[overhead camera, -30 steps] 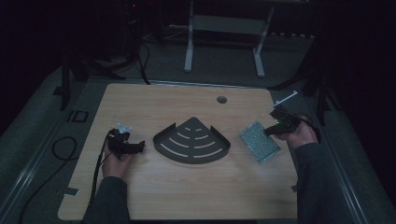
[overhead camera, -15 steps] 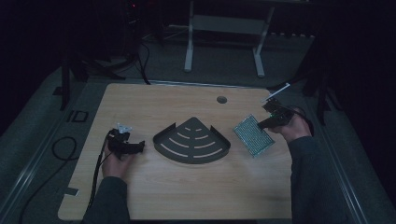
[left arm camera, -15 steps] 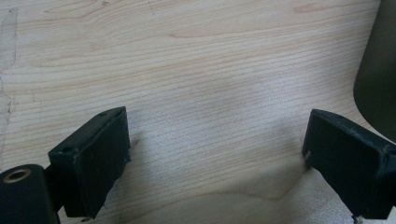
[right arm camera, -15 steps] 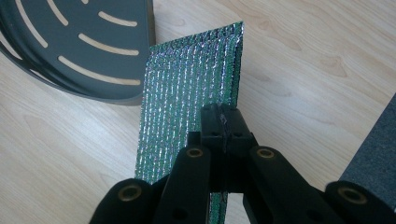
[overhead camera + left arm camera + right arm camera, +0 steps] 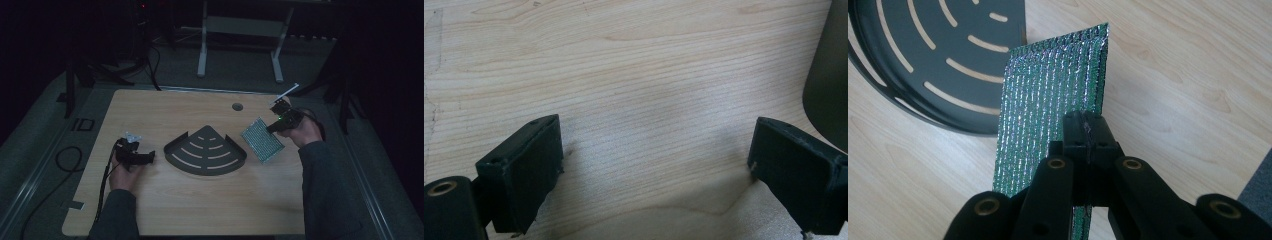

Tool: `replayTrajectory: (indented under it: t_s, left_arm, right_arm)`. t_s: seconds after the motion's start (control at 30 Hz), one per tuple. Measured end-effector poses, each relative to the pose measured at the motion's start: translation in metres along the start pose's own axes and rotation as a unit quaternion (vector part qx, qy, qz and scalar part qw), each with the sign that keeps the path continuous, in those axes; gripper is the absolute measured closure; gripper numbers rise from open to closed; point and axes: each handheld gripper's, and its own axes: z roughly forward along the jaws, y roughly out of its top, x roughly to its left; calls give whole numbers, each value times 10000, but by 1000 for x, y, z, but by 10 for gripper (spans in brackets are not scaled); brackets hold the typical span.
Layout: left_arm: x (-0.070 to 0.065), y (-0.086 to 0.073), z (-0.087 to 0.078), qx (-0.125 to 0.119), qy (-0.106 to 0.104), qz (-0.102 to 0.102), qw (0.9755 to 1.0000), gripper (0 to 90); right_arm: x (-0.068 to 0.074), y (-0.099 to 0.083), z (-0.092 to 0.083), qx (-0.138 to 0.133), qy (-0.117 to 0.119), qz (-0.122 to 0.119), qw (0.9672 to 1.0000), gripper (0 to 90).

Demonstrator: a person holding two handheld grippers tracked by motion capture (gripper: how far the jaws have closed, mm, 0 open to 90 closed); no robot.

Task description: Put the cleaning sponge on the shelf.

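Pale wood-grain table [image 5: 200,205] bears quilted foil pouch [image 5: 1048,100].

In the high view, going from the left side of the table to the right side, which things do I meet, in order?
Left gripper, open on the bare wood → dark slotted corner shelf → shiny green padded pouch → right gripper, its fingers shut on the pouch's edge.

Glittery green pouch [image 5: 1048,95], tilted, clamped.
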Motion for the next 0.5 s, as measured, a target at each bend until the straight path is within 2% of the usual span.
replayTrajectory:
  t_s: [0.5]
  left_arm:
    - [0, 0, 0, -1, -1, 1, 10000, 80]
  right_arm:
    - [11, 21, 10, -77, 90, -150, 9998, 898]
